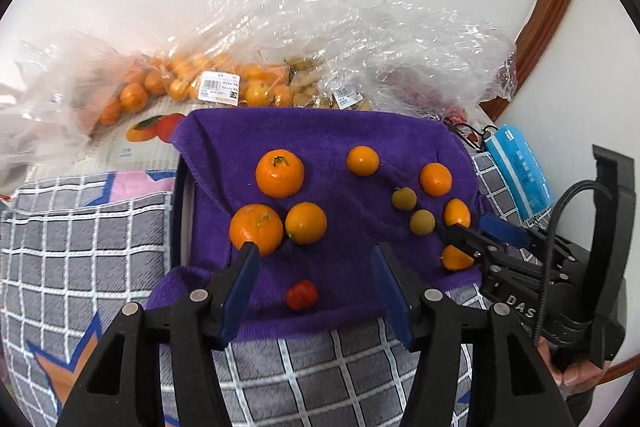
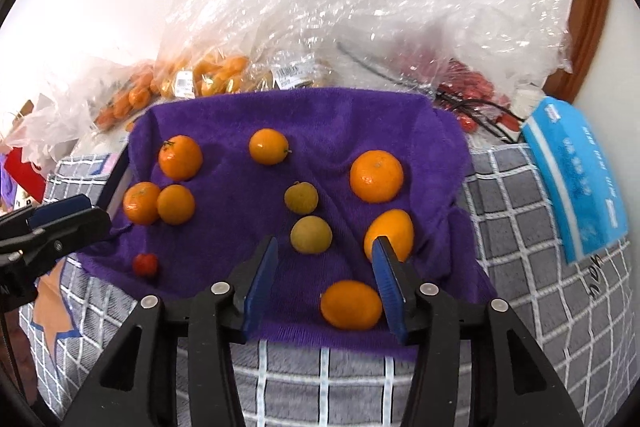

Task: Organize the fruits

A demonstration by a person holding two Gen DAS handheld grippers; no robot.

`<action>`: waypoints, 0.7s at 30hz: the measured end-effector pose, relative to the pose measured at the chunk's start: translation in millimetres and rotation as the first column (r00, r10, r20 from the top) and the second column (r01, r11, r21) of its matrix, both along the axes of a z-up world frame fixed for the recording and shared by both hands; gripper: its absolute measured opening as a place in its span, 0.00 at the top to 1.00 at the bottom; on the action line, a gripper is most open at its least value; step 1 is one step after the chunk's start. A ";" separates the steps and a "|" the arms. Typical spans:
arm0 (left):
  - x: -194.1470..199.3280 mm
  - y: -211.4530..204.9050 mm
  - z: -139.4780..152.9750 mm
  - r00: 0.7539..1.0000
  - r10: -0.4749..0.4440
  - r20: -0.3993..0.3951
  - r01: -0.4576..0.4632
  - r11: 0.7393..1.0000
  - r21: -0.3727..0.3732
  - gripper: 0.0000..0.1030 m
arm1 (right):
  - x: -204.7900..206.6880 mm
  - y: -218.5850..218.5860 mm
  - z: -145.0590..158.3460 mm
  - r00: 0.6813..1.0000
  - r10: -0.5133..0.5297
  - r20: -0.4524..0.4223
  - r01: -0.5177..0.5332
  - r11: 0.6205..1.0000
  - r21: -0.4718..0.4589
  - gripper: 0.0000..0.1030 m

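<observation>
Both claws hover over the purple towel (image 2: pixel 340 115), and both are spread wide with nothing between their fingers. The right claw (image 2: pixel 324 267) hangs above the near right corner, where an oval orange fruit (image 2: pixel 351 305) lies just inside its right finger, and a second oval one (image 2: pixel 390 233) sits just beyond that fingertip. The left claw (image 1: pixel 314 263) waits over the near left side, with a small red fruit (image 1: pixel 302 294) lying below its open gap.

The sorting looks half made: three big oranges cluster at the left (image 1: pixel 256 229), two yellow-green round fruits (image 2: pixel 311 234) sit mid-towel, and small orange ones are scattered on the right.

My read is that the right claw goes for the nearest oval fruit. To do it well: shift slightly right so the fruit sits centred between the fingers, come down until the pads bracket its widest part, and close gently (thin-skinned fruit bruises easily). The towel is soft and rumpled, so a nudge could roll the fruit off the near edge. Approach straight down, not sideways.
</observation>
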State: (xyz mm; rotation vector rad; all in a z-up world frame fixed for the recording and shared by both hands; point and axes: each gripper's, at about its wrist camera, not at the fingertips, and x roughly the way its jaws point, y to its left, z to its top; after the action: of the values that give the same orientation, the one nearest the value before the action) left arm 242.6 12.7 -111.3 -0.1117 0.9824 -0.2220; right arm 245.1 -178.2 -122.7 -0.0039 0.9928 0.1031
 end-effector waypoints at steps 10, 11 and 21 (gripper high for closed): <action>-58.2 -4.0 37.3 0.993 0.055 0.104 -0.060 0.997 0.043 0.35 | -59.1 8.0 50.6 0.996 -0.022 0.082 0.024 1.000 -0.013 0.39; -67.3 -4.5 42.5 0.991 0.059 0.122 -0.066 0.997 0.049 0.34 | -68.5 8.3 57.6 0.995 -0.025 0.095 0.026 1.000 -0.008 0.36; -146.2 -10.1 84.0 0.962 0.062 0.267 -0.081 0.995 0.058 0.16 | -151.0 1.7 106.2 0.966 -0.072 0.248 0.071 0.997 0.012 0.08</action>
State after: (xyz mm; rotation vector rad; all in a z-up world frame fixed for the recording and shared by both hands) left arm 96.4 2.6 -27.4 -0.0530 0.7166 -0.1323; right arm 94.1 -176.5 -16.4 0.0211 0.7416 0.0363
